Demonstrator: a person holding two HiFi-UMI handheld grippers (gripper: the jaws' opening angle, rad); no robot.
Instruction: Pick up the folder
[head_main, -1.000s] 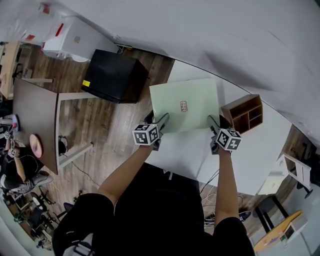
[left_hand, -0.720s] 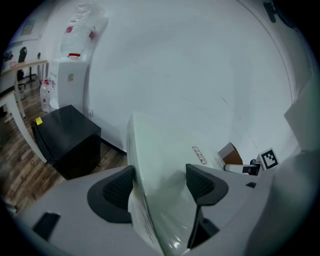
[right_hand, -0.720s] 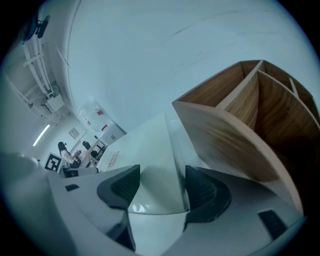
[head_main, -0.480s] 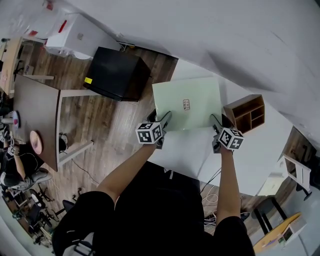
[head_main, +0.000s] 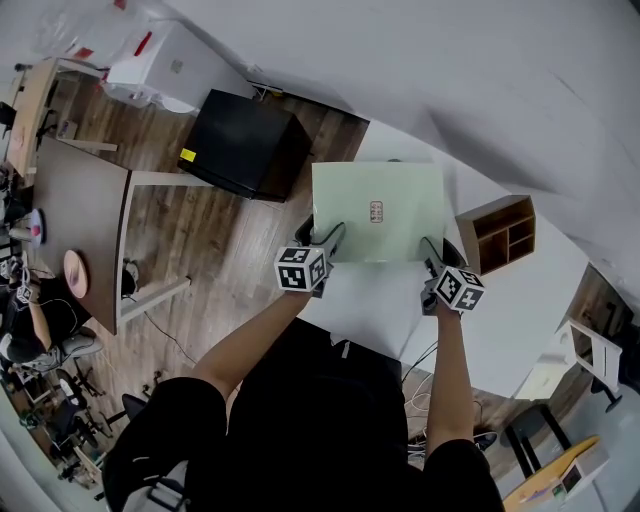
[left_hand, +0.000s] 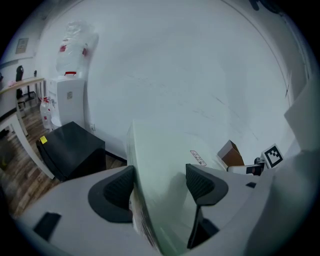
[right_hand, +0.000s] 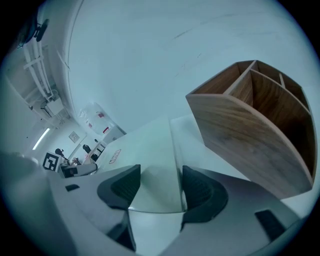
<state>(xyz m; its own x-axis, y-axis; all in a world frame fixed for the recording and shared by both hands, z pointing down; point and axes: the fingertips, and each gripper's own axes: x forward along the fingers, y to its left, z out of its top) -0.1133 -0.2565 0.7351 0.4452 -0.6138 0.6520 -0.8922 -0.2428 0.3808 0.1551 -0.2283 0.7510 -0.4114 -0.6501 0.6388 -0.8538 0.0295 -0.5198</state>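
The folder (head_main: 378, 212) is pale green with a small label on its cover, and it is held level over the white table (head_main: 520, 300). My left gripper (head_main: 325, 243) is shut on its near left corner, my right gripper (head_main: 432, 252) on its near right corner. In the left gripper view the folder (left_hand: 165, 170) runs edge-on between the two pads of the left gripper (left_hand: 160, 182). The right gripper view shows the folder's corner (right_hand: 150, 155) pinched in the right gripper (right_hand: 157, 187).
A wooden desk organiser (head_main: 497, 234) stands just right of the folder, close to the right gripper (right_hand: 250, 135). A black cabinet (head_main: 245, 145) sits on the floor to the left, by a brown table (head_main: 75, 220). A white wall runs behind.
Both grippers keep their hold on the folder. Folder and grippers have shifted slightly to the right in the head view, nearer the organiser.
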